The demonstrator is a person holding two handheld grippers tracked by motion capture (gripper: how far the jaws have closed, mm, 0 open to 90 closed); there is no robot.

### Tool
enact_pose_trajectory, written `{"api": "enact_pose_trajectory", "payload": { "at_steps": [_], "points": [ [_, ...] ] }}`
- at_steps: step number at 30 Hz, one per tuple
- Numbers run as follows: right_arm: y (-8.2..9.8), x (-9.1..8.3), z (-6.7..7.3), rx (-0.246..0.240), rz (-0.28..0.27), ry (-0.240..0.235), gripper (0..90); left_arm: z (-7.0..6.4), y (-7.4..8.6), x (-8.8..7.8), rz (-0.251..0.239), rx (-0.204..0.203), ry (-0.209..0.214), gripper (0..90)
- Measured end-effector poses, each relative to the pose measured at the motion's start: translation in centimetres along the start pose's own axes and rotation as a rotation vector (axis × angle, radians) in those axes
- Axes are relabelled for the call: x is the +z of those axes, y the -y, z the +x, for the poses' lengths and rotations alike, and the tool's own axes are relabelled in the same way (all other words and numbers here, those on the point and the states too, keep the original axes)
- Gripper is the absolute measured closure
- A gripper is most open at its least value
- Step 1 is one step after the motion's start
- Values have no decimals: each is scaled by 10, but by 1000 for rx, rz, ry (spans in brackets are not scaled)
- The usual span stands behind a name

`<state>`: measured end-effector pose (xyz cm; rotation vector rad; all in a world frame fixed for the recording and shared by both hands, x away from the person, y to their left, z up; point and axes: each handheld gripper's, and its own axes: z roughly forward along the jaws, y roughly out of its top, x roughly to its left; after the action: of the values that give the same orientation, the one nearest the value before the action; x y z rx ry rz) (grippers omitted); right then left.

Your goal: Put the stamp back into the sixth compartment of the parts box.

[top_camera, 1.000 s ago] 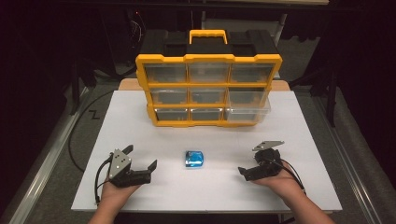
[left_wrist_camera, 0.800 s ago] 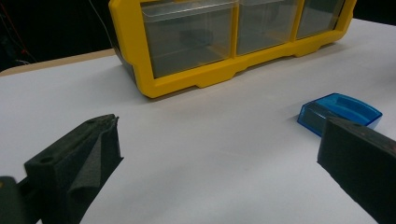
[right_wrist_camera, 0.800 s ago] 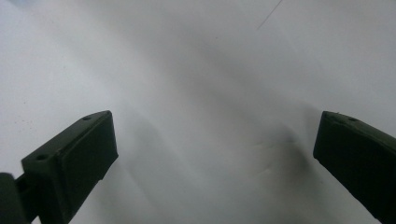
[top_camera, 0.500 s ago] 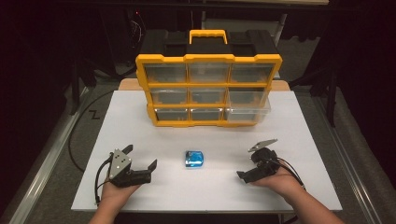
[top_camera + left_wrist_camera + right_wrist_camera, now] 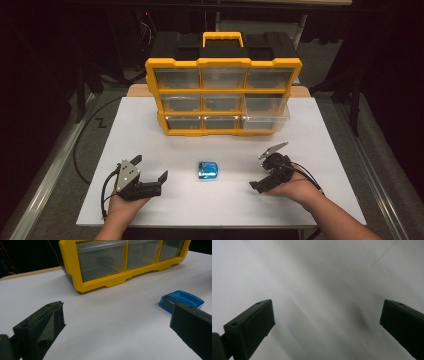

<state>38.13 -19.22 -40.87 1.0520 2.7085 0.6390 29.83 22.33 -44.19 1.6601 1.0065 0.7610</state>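
The right gripper (image 5: 267, 172) is tipping down toward the table (image 5: 325, 150) since before, both grippers are gaping wide, and next one is needing to reach the little blue box (image 5: 208, 170) lying between them.

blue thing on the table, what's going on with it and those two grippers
A person holds a gripper in each hand over a white table. Both the left gripper and right gripper are open and empty. The small blue case lies untouched between them, in front of a yellow drawer organizer whose bottom-right drawer sticks out.
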Motion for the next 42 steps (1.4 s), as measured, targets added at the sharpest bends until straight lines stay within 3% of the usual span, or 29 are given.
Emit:
{"api": "enact_pose_trajectory", "payload": {
  "at_steps": [8,26,42],
  "points": [
    [-13,4,6,-34,17,-27,11,0,0,0,0,-3,6,3],
    [-43,18,30,-158,37,-91,12,0,0,-1,-1,-4,5,3],
    [-67,26,46,-220,38,-144,22,1,0,-1,-1,-3,7,3]
  ]
}}
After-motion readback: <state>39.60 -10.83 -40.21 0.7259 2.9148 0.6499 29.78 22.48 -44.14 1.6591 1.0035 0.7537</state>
